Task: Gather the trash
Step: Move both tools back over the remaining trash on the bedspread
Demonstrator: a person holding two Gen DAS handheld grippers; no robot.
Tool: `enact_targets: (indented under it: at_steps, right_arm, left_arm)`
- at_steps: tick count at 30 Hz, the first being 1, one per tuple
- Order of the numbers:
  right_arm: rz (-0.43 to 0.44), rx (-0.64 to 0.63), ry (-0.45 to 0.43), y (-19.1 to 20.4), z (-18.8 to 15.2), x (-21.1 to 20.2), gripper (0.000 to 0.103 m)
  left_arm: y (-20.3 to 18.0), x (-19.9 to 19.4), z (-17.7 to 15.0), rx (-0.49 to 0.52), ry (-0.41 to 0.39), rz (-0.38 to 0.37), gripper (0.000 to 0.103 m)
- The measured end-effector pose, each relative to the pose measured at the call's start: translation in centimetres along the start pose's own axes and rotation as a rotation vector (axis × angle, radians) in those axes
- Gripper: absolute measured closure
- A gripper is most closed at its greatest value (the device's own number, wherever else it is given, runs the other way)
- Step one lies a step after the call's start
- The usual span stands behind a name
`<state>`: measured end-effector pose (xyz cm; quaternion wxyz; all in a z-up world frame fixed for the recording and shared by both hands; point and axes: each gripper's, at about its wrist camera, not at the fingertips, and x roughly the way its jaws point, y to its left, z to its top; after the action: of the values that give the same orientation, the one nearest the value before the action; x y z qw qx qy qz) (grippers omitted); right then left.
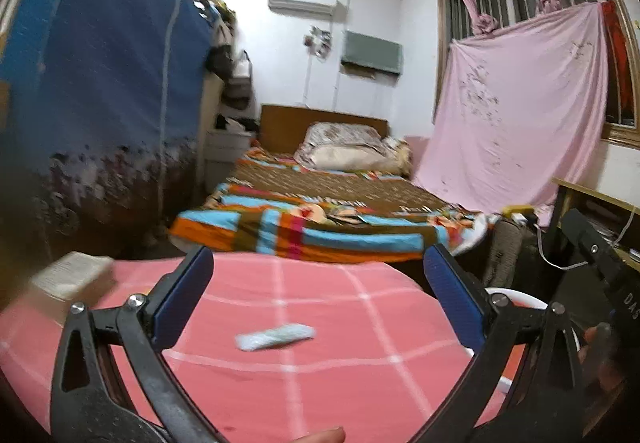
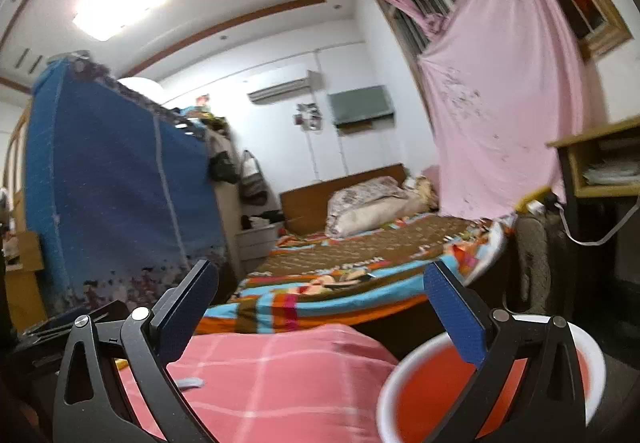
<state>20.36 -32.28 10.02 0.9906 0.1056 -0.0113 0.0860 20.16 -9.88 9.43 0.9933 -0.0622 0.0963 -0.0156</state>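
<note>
Left gripper fingers spread wide, right gripper likewise

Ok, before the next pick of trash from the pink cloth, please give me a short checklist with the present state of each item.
1. Left gripper open, nothing between its pads: ok.
2. Right gripper open and empty: ok.
3. Pale wrapper lying free on the pink checked cloth, in front of the left gripper: ok.
4. Red bin with white rim open below the right gripper: ok.
5. Bin contents: cannot tell.
6. Picture sharp enough to aim: not ok, blurred.
</note>
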Motion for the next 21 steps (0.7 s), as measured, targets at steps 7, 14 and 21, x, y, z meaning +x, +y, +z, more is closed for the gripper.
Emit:
enact_targets:
  at_steps: [7, 14, 21]
  right_arm:
    - [0.106, -0.065, -0.012, 5.2, -0.3, 1.0, 0.0]
    - [0.163, -0.144, -0.031, 9.9, -0.9, 2.5, 0.0]
    - [0.215, -0.202, 0.152, 13.3, -2.9, 6.8, 0.0]
  left_arm:
    - [5.6, -2.0, 1.0, 0.016, -0.079, 0.098, 0.014]
    - [10.6, -3.2, 1.5, 0.038, -0.141, 0.164, 0.014]
    - [14.4, -1.3, 0.5, 0.037, -0.073, 0.188, 0.014]
